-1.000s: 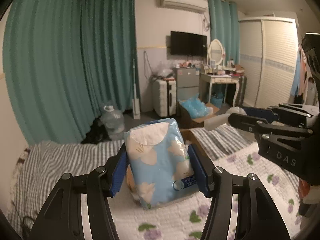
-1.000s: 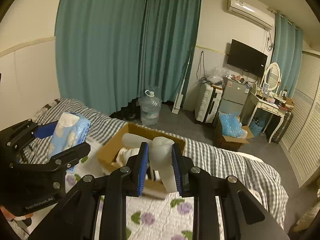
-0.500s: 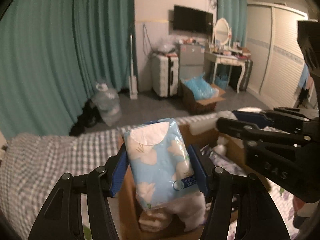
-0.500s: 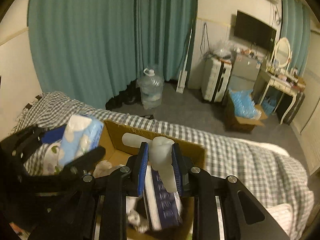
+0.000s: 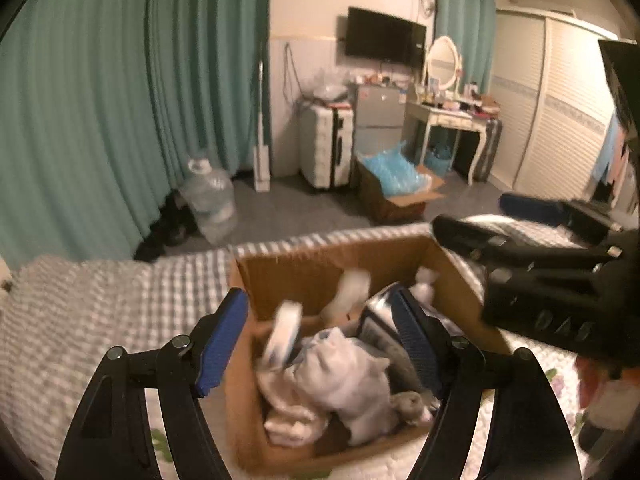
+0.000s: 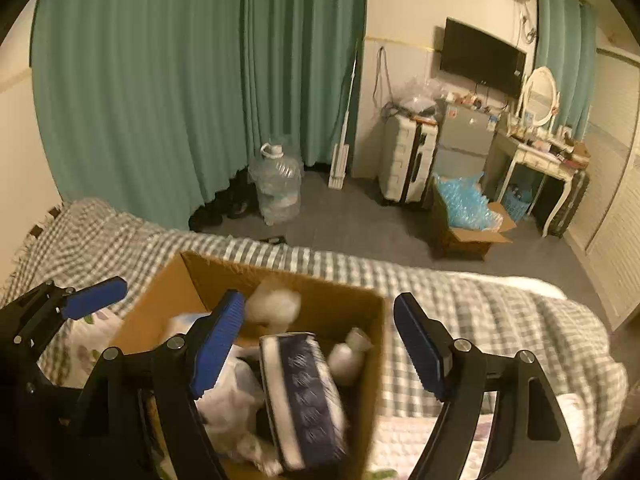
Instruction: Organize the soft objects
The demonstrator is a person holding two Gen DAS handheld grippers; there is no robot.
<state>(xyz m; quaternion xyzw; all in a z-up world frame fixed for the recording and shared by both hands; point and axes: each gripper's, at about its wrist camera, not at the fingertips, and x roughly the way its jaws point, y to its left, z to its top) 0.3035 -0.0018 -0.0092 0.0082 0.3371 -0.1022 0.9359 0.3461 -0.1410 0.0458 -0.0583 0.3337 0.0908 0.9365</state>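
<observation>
A brown cardboard box [image 5: 320, 264] sits on the bed and holds several soft things. My left gripper [image 5: 324, 336] is open and empty just above the box. Below it the blue tissue pack [image 5: 282, 336] is blurred, tumbling among white cloths [image 5: 344, 376]. My right gripper [image 6: 320, 344] is open and empty over the same box [image 6: 200, 276]. A white soft toy [image 6: 274, 306] lies blurred at the box's far end, beside a dark blue patterned pack [image 6: 304, 392]. The right gripper [image 5: 532, 248] shows at the right in the left view.
The bed has a grey checked blanket [image 6: 460, 304] and a floral quilt [image 5: 520, 360]. On the floor beyond stand a water jug [image 6: 276, 188], a suitcase [image 6: 404, 164], a second box with blue bags [image 6: 464, 216] and a dressing table [image 6: 536, 152].
Both grippers tilted down over the box and opened. The left let go of the blue tissue pack and the right let go of the white soft toy; both dropped into the box.
</observation>
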